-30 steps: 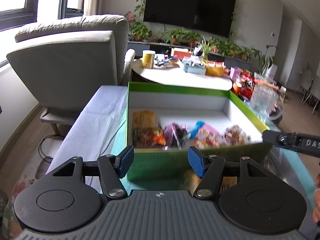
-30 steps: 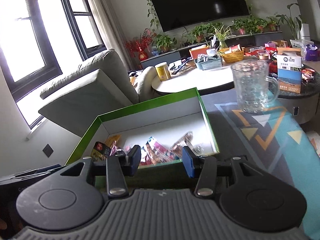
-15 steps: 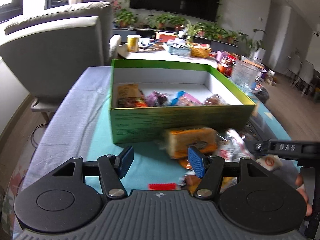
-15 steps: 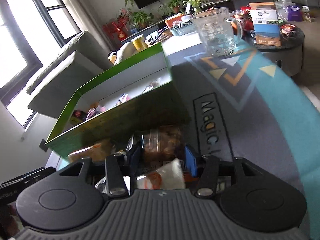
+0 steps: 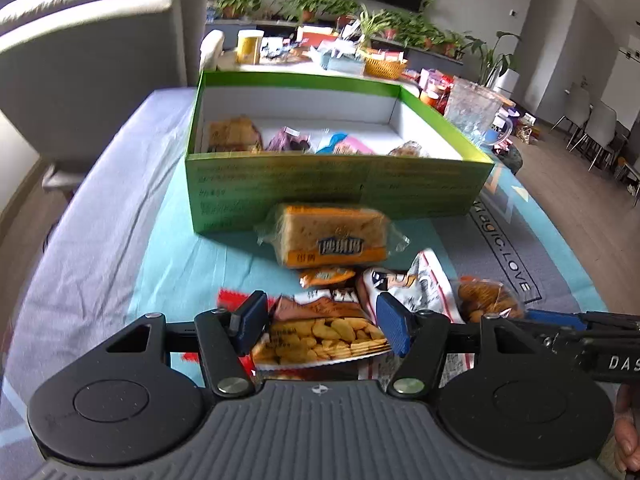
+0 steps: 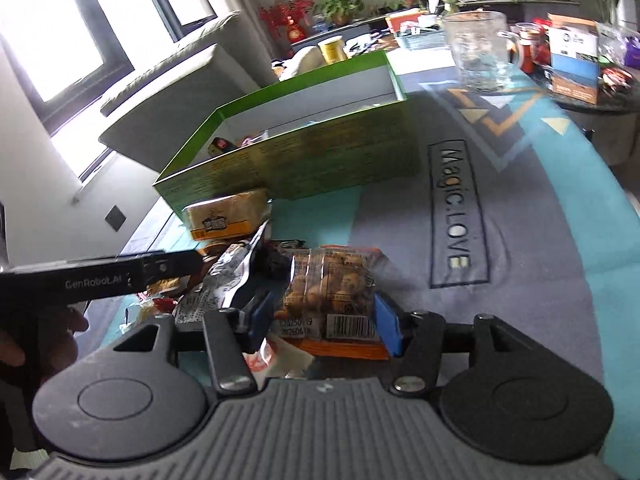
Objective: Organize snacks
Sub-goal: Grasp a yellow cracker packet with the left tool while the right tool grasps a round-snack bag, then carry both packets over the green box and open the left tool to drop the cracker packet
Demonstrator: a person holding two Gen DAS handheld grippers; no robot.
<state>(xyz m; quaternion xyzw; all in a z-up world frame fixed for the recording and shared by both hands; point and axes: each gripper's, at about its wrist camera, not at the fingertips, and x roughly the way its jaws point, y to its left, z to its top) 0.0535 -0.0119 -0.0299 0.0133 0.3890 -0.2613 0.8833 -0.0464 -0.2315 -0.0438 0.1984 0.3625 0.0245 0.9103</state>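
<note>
A green box [image 5: 332, 192] with several snack packets inside stands on the cloth-covered table, also seen in the right wrist view [image 6: 320, 160]. In front of it lie loose snacks: a wrapped bread loaf [image 5: 332, 240], a small orange packet [image 5: 326, 276], a black-and-white bag [image 5: 420, 284] and a bag of crackers [image 5: 320, 336]. My left gripper [image 5: 320, 322] is open, its pads either side of the cracker bag. My right gripper [image 6: 320, 316] is open over a clear packet of brown nuts [image 6: 328, 288], one pad on each side of it.
A glass mug [image 6: 480, 52] stands right of the box. A grey armchair [image 5: 92, 60] is beyond the table's left side, and a round table [image 5: 280, 64] crowded with items lies behind. A hand [image 6: 60, 332] holds the left gripper's handle at left.
Both grippers tilted down and sank from over the box to the loose snack pile in front of it. Their jaw gaps look unchanged.
</note>
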